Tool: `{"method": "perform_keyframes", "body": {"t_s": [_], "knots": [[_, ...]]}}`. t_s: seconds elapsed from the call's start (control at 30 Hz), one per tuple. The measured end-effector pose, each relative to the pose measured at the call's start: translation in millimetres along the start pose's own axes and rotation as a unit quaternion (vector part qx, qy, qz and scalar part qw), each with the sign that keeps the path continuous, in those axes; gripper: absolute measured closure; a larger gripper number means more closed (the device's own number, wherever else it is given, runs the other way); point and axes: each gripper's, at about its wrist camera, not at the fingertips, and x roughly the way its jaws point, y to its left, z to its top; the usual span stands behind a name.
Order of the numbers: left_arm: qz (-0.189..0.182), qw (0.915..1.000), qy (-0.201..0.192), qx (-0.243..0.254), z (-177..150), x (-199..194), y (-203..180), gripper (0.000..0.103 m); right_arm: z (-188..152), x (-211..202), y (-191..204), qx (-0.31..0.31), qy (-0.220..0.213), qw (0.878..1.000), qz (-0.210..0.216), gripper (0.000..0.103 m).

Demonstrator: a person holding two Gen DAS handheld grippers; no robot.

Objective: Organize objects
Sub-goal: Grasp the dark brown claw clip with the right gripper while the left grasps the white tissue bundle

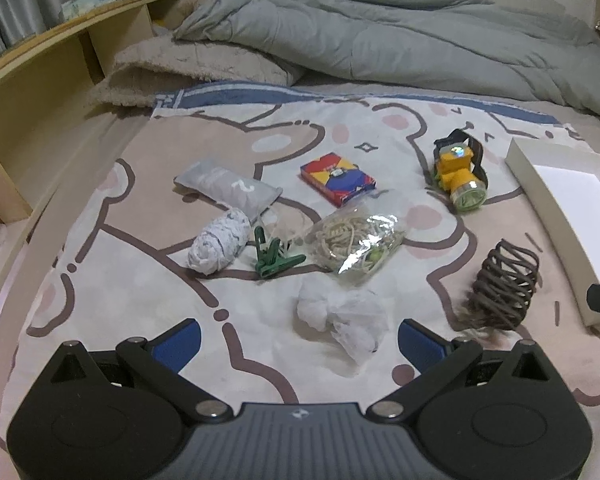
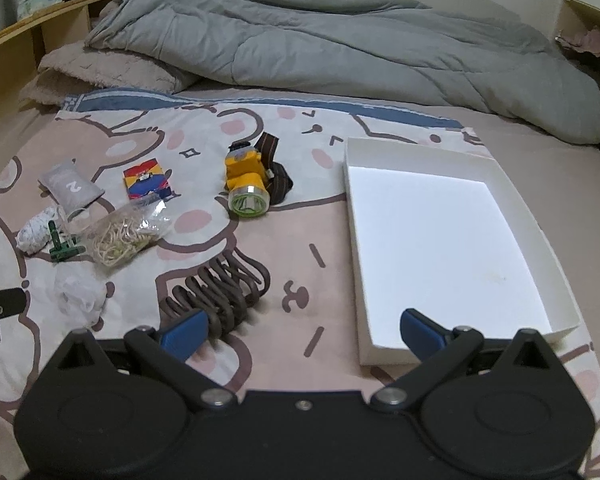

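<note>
white tray [image 2: 444, 236] lies open; coil [image 2: 220, 292] beside.

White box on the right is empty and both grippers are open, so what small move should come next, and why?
Probably ease the right gripper left and down over the brown wire coil. Its jaws are open and hold nothing, the coil lies nearest its left finger, and the white box beside it holds nothing yet.

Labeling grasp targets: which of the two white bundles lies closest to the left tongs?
The crumpled white plastic bag, just ahead of the open left tongs. The rolled white cloth bundle lies farther out, beside the green clothespin.
</note>
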Motion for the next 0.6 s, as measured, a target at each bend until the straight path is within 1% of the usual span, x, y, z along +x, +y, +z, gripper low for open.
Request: {"method": "perform_keyframes", "body": {"t_s": [0.07,0.2,0.37,0.5,0.6], "knots": [[0.001,1.0000,0.002,-0.003,-0.9,6.2,1.0,0.000,-0.2,5.3,1.9,-0.006,-0.005,1.000,0.004,0.000],[-0.011,0.9997,0.015,-0.016,-2.5,20.7,2.3,0.000,-1.1,12.4,8.7,-0.028,-0.020,0.999,0.015,0.000],[-0.017,0.9982,0.035,-0.046,-2.7,38.0,4.0,0.000,-2.6,20.6,20.9,-0.072,-0.046,0.996,0.012,0.000],[-0.020,0.9950,0.049,-0.084,0.3,48.1,7.2,0.000,-6.5,28.0,34.7,-0.126,-0.064,0.990,0.004,0.000],[-0.026,0.9922,0.053,-0.110,3.9,53.4,8.7,0.000,-13.1,32.1,50.4,-0.181,-0.079,0.980,-0.004,0.000]]}}
